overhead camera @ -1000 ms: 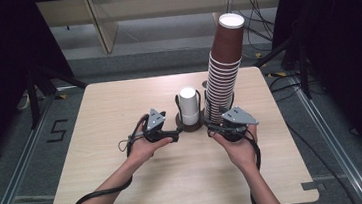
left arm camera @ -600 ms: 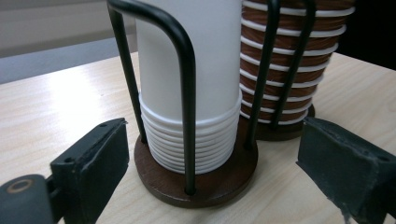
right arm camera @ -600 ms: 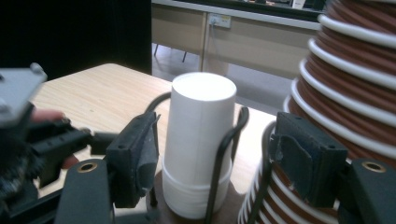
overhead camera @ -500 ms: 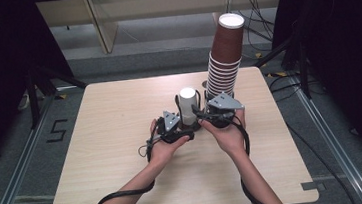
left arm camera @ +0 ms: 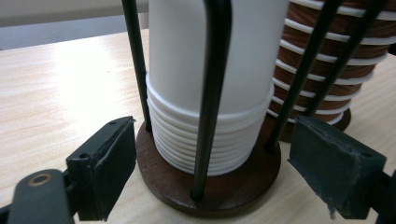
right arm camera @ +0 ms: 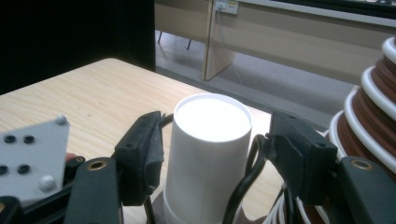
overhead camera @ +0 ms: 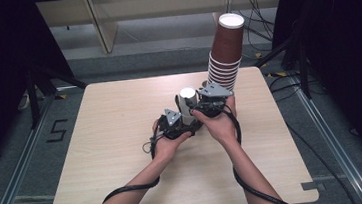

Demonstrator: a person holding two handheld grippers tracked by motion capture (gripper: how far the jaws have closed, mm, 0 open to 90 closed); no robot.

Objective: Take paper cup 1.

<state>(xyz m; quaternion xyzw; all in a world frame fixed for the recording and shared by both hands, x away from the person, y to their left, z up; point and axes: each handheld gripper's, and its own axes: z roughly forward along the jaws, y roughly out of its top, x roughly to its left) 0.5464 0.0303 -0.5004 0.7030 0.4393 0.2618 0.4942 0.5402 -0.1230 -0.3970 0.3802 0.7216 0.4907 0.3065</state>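
Right gripper (overhead camera: 208,101) first: I'm closing its jaws around the top of the upside-down white cup stack (overhead camera: 187,100). In the right gripper view the two pads are flanking the top white cup (right arm camera: 208,154) up near its flat base, the left pad (right arm camera: 144,154) looking just about on the wall, the right one (right arm camera: 299,156) beside a black wire with a sliver of gap, so I'm not calling it a firm pinch yet.

Left gripper (overhead camera: 177,125) is working low. Its jaws are standing open on either side of the dark wooden base (left arm camera: 210,182), neither pad (left arm camera: 105,170) touching, as I read it bracing the holder while the other hand lifts.

Those cups are sitting nested inside black wire uprights (left arm camera: 212,93), mid-table. Just behind, the tall brown cup stack (overhead camera: 225,57) is leaning slightly, near the table (overhead camera: 97,140) back edge.
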